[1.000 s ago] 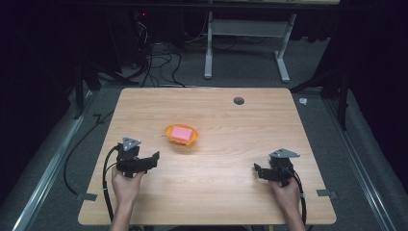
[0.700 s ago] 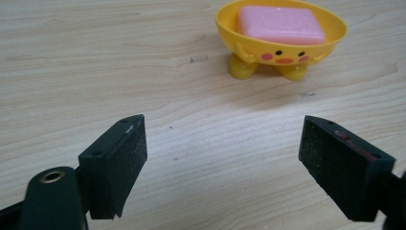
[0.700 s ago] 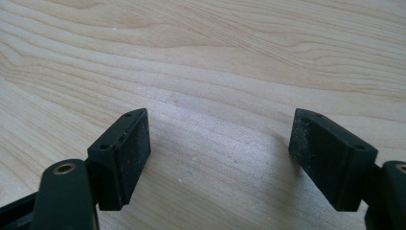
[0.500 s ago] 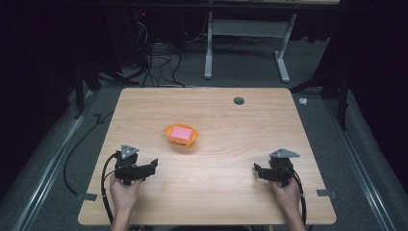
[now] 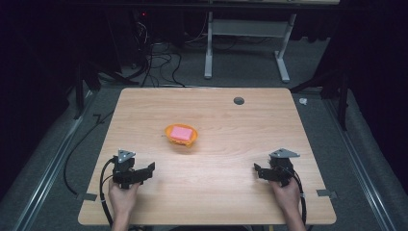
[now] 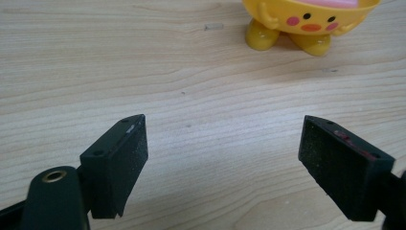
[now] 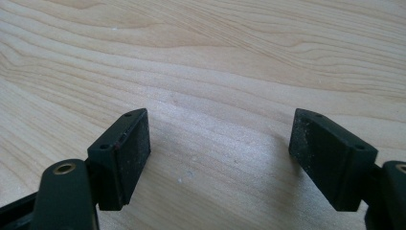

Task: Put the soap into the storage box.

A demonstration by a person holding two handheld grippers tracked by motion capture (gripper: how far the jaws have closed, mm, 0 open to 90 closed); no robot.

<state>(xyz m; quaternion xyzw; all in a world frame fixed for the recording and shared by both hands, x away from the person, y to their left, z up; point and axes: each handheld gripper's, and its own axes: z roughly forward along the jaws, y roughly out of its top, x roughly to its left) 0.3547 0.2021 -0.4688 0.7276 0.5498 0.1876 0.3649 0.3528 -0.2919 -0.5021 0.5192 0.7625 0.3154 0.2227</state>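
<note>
Left tongs (image 5: 144,172) have pulled back toward the person since a second ago, jaws spread, empty. The yellow bowl (image 5: 182,136) with the pink block (image 5: 181,132) sits ahead of them, well apart. Right tongs (image 5: 260,172) spread too, unmoved — no reach under way yet.

One wooden table (image 5: 216,192); one yellow bowl (image 5: 181,136) on it, with two stubby feet and a painted face in the left gripper view; one pink block (image 5: 182,133) in the bowl; two grippers, left gripper (image 5: 144,172) and right gripper (image 5: 259,171), each with two black jaws set wide apart; two hands, one per gripper; one dark round hole (image 5: 238,100) in the tabletop; one white desk frame (image 5: 245,43) behind.
</note>
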